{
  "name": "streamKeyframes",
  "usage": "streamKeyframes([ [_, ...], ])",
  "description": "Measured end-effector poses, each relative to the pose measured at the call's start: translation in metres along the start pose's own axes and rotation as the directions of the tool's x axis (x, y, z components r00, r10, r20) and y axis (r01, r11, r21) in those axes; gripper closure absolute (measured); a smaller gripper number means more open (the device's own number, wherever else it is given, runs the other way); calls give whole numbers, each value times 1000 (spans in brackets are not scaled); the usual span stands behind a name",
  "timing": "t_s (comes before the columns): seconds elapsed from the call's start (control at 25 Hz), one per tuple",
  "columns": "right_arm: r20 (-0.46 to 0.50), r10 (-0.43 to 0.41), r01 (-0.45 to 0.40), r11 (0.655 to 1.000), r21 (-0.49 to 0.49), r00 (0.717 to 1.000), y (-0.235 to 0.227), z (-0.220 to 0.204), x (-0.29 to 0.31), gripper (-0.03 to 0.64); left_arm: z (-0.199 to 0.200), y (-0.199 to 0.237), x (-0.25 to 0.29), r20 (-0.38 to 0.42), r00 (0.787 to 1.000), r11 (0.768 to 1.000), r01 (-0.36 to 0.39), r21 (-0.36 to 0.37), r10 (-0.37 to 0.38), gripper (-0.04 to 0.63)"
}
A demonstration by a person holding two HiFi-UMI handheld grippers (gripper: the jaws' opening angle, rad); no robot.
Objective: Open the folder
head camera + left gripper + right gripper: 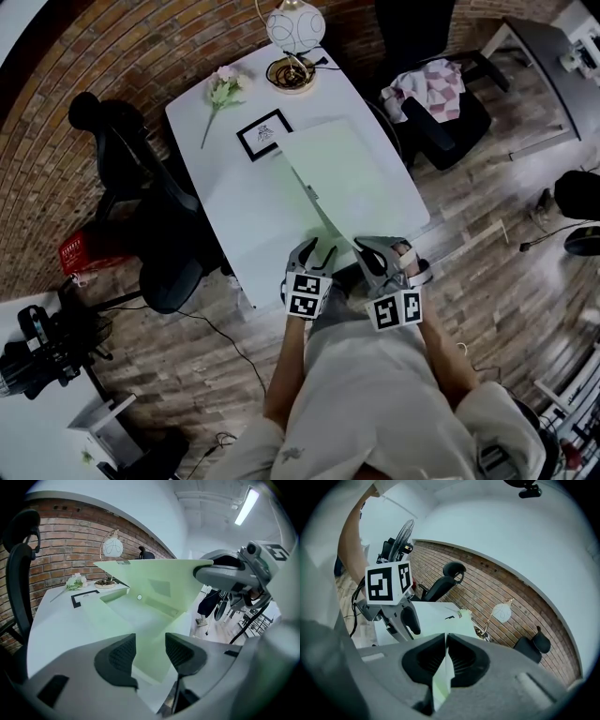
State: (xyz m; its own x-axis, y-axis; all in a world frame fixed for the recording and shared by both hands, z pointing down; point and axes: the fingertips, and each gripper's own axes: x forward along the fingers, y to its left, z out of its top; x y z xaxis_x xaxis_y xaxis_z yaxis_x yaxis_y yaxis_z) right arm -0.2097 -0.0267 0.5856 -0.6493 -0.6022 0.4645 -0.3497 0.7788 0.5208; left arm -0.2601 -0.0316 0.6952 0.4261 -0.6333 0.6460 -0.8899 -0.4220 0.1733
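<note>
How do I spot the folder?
Look at the white table by the brick wall. The folder lies on its near half, next to the black frame. It is the only pale green thing, its cover held up by the right gripper.

Corner of the picture frame (261, 133) behind the raised folder cover (333, 173)

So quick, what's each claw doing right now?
Left claw: open, holding nothing, poised over the folder.
Right claw: closed on the folder's lifted cover.
</note>
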Motion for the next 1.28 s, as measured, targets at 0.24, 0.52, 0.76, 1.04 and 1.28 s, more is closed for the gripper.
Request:
streamKeyframes([
  [0.24,2,-45,45,998,43,999,-12,-1,-7,603,-6,0,2,-19,1000,1000,-6,8,6,397],
  [0.52,1,-90,90,993,80,996,-29,-3,-14,606,-16,0,7,-56,998,1000,-12,17,13,397],
  [0.76,-2,-125,125,985,119,992,-41,-6,-20,606,-18,1,9,-71,997,999,-20,25,22,399],
  [1.04,-13,-162,162,976,146,987,-53,-11,-27,606,-19,1,10,-78,996,999,-32,40,35,400],
  [1.28,-26,-201,202,965,169,979,-66,-16,-34,606,-17,3,10,-70,996,997,-51,57,55,405],
])
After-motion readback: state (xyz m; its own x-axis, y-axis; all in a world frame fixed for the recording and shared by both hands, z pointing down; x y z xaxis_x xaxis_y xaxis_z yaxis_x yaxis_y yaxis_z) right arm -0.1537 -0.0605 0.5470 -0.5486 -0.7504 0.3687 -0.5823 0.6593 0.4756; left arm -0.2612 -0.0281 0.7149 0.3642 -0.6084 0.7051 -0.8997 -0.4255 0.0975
